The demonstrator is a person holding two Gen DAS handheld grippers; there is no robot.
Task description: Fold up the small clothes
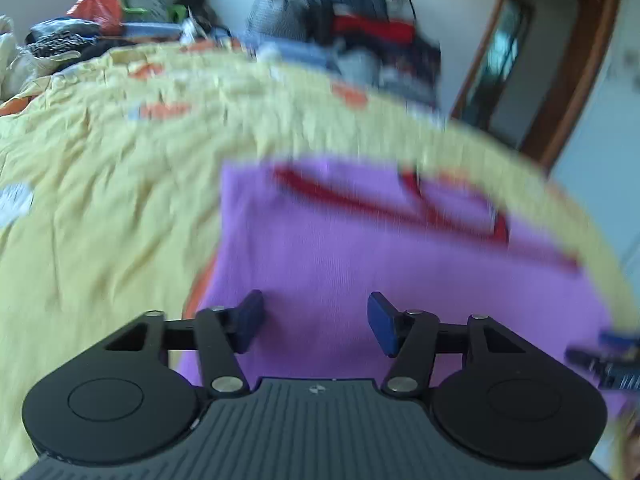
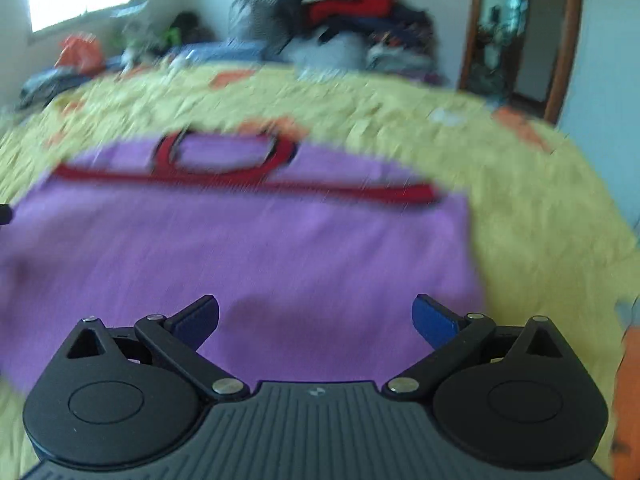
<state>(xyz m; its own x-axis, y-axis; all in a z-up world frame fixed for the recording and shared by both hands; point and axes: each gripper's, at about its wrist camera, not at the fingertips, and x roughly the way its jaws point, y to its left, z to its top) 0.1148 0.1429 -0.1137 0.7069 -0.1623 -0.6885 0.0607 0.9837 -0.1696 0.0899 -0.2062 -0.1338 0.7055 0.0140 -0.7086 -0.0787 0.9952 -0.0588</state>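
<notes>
A small purple garment (image 2: 248,248) with red trim at the neck and along the shoulders lies flat on the yellow bedspread. In the left wrist view the same purple garment (image 1: 360,248) fills the centre right. My left gripper (image 1: 316,322) hovers over its near left part, open, with only cloth beneath the blue pads. My right gripper (image 2: 316,320) is over the garment's near right part, also open and holding nothing. The right gripper (image 1: 608,356) also shows at the right edge of the left wrist view. Both views are blurred.
The yellow bedspread (image 1: 100,200) with orange patches covers a wide bed. A tall heap of dark and red clothes (image 2: 344,20) stands at the far side, with bags and an orange sack (image 1: 96,4) at the far left. A wood-framed doorway (image 2: 520,40) is at the right.
</notes>
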